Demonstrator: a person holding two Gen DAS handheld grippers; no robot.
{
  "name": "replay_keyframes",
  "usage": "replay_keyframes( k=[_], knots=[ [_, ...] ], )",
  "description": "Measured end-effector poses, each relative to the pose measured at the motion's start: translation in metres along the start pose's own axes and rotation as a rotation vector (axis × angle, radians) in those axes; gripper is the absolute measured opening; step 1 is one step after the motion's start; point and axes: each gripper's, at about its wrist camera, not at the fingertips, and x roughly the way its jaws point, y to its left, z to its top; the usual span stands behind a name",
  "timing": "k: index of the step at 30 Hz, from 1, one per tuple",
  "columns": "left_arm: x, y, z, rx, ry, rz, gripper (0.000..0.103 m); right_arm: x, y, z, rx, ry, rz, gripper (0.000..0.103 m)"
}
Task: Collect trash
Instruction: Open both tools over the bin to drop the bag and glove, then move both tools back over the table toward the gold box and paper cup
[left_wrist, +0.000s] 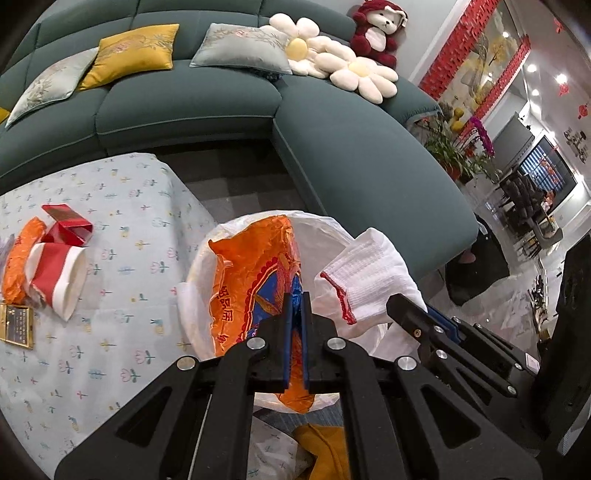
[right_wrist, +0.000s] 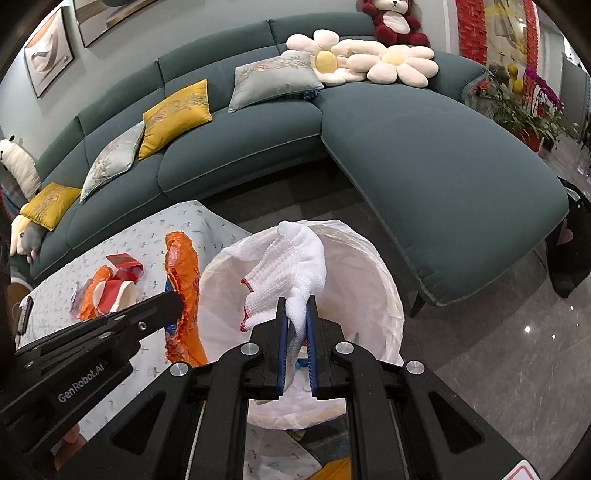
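**Fingers clamped on wrapper and cloth at the bag's mouth**

Fingers (left_wrist: 286, 314) of your left gripper (left_wrist: 295, 295) are pressed together on the orange foil wrapper (left_wrist: 251, 266), which hangs at the near-left rim of the white bin liner (right_wrist: 369, 295). Your right gripper (right_wrist: 296, 299) has its fingers closed on a bunched fold of the white waffle cloth with red hem (right_wrist: 291, 258), held over the liner's open mouth.

Both pieces should handle as nearly weightless. The wrapper is crinkly, thin and probably slick, so a pinch well in from its edge is safer than one at the rim. The cloth is soft and limp; it will drape and may snag the liner's thin film, which gives under any push.

Farther left, on the flowered tablecloth (left_wrist: 140, 229), more trash waits: a red-and-white paper cup (left_wrist: 59, 280) lying on its side, light and crushable, best taken across its rim; another orange wrapper (left_wrist: 20, 266) touching it; and a red folded carton (left_wrist: 68, 227) just behind.
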Motion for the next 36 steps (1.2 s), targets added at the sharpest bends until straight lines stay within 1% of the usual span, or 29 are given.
replay_keyframes(
  k=[1, 3, 5, 6, 7, 8, 9, 10, 13, 23, 25, 27, 29, 36],
  knots=[
    [0.001, 0.000, 0.000, -0.004, 0.005, -0.001, 0.006, 0.001, -0.001, 0.000, 0.001, 0.002, 0.000, 0.010],
    [0.004, 0.001, -0.001, -0.019, 0.011, -0.001, 0.006, 0.002, -0.001, 0.000, 0.002, 0.002, -0.002, 0.015],
    [0.004, 0.002, -0.001, -0.030, 0.014, -0.001, 0.009, 0.003, 0.000, 0.001, 0.006, -0.004, -0.010, 0.018],
    [0.005, 0.003, -0.001, -0.031, 0.016, 0.003, 0.012, 0.004, 0.001, 0.002, 0.010, -0.004, -0.010, 0.024],
    [0.005, 0.003, -0.001, -0.031, 0.018, 0.008, 0.019, 0.004, 0.001, 0.003, 0.017, -0.009, -0.017, 0.029],
    [0.005, 0.005, -0.001, -0.032, 0.017, 0.019, 0.024, 0.003, 0.001, 0.003, 0.022, -0.015, -0.021, 0.038],
    [0.003, 0.006, -0.002, -0.033, 0.012, 0.029, 0.034, 0.002, 0.001, 0.003, 0.024, -0.021, -0.022, 0.040],
    [0.002, 0.008, -0.002, -0.035, 0.004, 0.042, 0.039, 0.002, 0.002, 0.004, 0.026, -0.024, -0.024, 0.040],
    [-0.003, 0.014, -0.004, -0.036, -0.006, 0.065, 0.041, 0.002, 0.005, 0.004, 0.021, -0.020, -0.022, 0.040],
    [-0.018, 0.043, -0.009, -0.076, -0.023, 0.125, 0.041, -0.004, 0.024, 0.001, -0.013, -0.014, -0.005, 0.042],
    [-0.021, 0.046, -0.011, -0.079, -0.024, 0.136, 0.043, -0.005, 0.029, 0.000, -0.020, -0.014, 0.000, 0.043],
    [-0.024, 0.052, -0.013, -0.085, -0.028, 0.145, 0.043, -0.006, 0.034, -0.001, -0.027, -0.014, 0.003, 0.046],
    [-0.028, 0.056, -0.015, -0.089, -0.032, 0.157, 0.043, -0.008, 0.041, -0.003, -0.039, -0.014, 0.008, 0.046],
    [-0.040, 0.074, -0.023, -0.121, -0.049, 0.192, 0.048, -0.010, 0.059, -0.006, -0.065, -0.007, 0.020, 0.046]
  ],
)
